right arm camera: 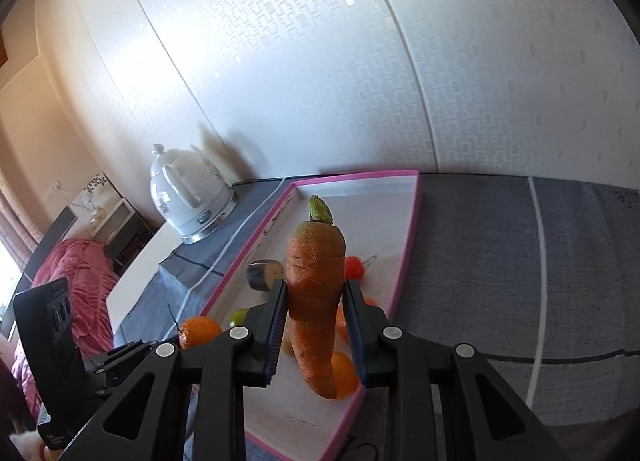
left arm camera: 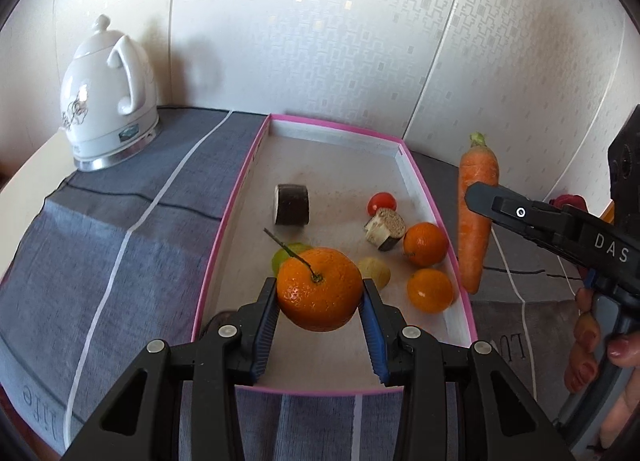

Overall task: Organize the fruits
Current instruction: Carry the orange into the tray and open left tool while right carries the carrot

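My left gripper [left arm camera: 320, 293] is shut on a large stemmed orange [left arm camera: 319, 288] and holds it over the near part of the pink-rimmed tray [left arm camera: 236, 205]. My right gripper [right arm camera: 316, 293] is shut on a carrot [right arm camera: 316, 293], held upright above the tray's right side; the carrot also shows in the left wrist view [left arm camera: 476, 217]. In the tray lie two small oranges [left arm camera: 425, 243] [left arm camera: 430, 290], a cherry tomato [left arm camera: 382, 202], two eggplant pieces [left arm camera: 292, 205] [left arm camera: 385, 229], a green fruit [left arm camera: 286, 257] and a yellowish fruit [left arm camera: 376, 271].
A white ceramic kettle [left arm camera: 106, 101] stands at the back left on the grey striped tablecloth [left arm camera: 100, 245]. The wall runs close behind the tray. A red blanket [right arm camera: 76, 293] lies beyond the table's left edge.
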The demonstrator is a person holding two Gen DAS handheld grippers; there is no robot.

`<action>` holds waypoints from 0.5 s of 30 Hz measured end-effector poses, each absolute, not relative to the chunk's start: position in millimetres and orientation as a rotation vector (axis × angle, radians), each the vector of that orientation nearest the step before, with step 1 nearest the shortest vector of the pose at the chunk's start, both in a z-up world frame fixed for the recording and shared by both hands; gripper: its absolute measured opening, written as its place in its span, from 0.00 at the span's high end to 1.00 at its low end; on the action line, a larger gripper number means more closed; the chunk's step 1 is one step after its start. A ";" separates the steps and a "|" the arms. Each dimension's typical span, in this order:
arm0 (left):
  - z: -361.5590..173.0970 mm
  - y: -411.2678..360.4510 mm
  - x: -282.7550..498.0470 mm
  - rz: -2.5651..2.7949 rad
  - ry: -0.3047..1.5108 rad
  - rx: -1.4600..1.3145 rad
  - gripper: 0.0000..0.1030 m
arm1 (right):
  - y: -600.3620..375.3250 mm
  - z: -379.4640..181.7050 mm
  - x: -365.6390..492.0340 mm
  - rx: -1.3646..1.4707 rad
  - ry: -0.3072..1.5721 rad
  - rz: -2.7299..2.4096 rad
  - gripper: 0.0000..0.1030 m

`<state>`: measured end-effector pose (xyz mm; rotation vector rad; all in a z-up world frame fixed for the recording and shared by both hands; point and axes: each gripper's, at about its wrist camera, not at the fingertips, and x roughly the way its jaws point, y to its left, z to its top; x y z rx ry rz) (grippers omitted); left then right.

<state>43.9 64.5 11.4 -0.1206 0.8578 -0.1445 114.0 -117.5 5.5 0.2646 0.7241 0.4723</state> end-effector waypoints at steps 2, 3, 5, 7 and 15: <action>8.3 66.2 37.8 -0.141 0.867 -0.128 0.61 | -113.3 3.6 111.7 0.267 0.734 0.485 0.73; 6.4 66.7 35.2 -0.139 0.873 -0.130 0.61 | -111.6 2.8 110.0 0.268 0.737 0.488 0.73; 2.0 67.3 31.4 -0.135 0.888 -0.129 0.61 | -108.6 0.2 106.7 0.270 0.744 0.491 0.73; -1.5 67.5 27.8 -0.135 0.897 -0.126 0.61 | -108.3 -2.4 102.0 0.287 0.743 0.484 0.73; -6.3 65.2 29.6 -0.159 0.883 -0.109 0.60 | -96.3 -9.5 94.0 0.269 0.761 0.504 0.72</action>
